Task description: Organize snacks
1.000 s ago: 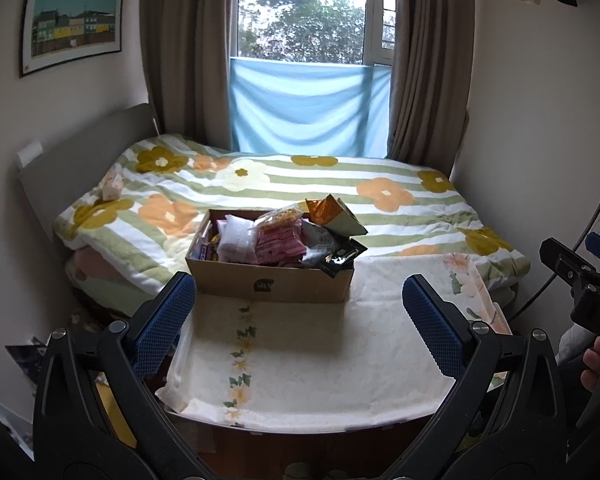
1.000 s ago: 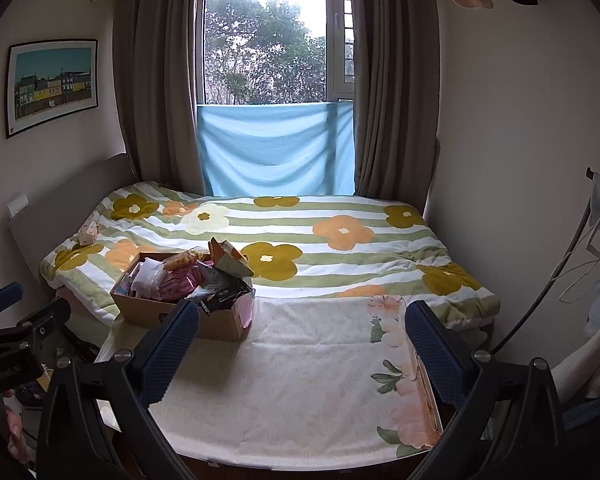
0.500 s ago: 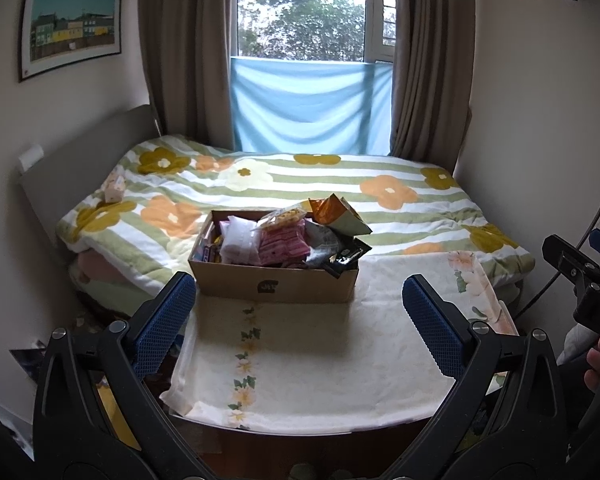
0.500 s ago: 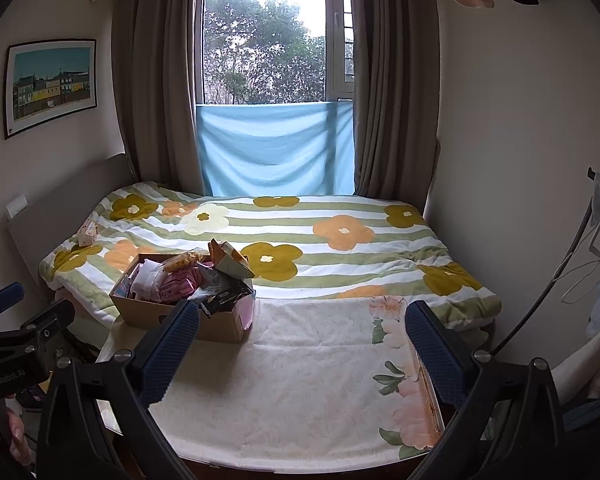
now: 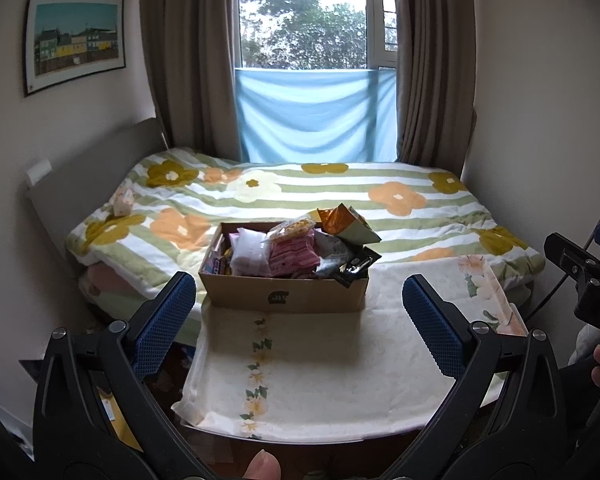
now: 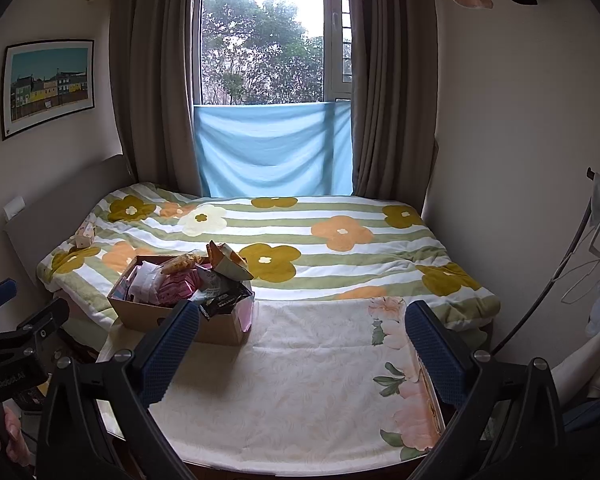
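Two grippers hover over one cloth-covered table (image 5: 320, 380). The left gripper (image 5: 296, 328) has its jaws spread wide with nothing between them; the right gripper (image 6: 300, 350) is equally wide and empty. One cardboard box (image 5: 284, 292) stands at the table's far left, heaped with snack packets (image 5: 300, 248) too jumbled to count. Beyond lies one bed (image 6: 300, 240), then one window (image 6: 264, 40).

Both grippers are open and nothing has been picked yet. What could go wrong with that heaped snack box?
The cardboard box is overfilled: the orange-lined packet and black packet stick out over its right rim and may fall when neighbours are pulled. The box sits near the table's far left corner, so a push could slide it off.
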A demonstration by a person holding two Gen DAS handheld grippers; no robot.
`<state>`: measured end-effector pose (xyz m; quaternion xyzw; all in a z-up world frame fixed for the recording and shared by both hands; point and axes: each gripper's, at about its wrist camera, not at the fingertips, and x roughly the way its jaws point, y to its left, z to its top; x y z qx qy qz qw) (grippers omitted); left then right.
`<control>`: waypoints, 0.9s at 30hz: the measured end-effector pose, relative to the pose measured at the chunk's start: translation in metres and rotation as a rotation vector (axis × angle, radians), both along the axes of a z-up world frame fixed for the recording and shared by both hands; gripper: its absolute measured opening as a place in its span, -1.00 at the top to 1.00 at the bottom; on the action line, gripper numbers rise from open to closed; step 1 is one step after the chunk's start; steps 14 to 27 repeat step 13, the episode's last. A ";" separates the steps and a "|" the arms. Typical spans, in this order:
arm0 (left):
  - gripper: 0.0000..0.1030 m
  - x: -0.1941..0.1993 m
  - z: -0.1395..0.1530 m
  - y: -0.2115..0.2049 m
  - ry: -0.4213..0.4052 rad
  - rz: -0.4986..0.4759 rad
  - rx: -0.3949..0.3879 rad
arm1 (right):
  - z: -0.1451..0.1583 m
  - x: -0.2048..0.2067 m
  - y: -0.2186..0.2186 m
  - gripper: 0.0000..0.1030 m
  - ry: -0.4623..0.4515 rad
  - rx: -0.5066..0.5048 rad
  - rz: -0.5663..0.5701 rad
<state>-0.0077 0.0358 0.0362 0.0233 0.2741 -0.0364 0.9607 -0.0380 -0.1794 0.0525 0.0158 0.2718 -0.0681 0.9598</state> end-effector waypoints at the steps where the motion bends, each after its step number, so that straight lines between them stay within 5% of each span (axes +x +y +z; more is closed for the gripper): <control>1: -0.99 0.001 0.000 0.000 0.001 -0.001 -0.001 | 0.000 0.000 0.000 -0.99 0.000 0.001 0.000; 27: -0.99 0.021 -0.004 0.008 0.021 -0.001 -0.003 | -0.003 0.020 0.003 -0.99 0.013 0.012 -0.003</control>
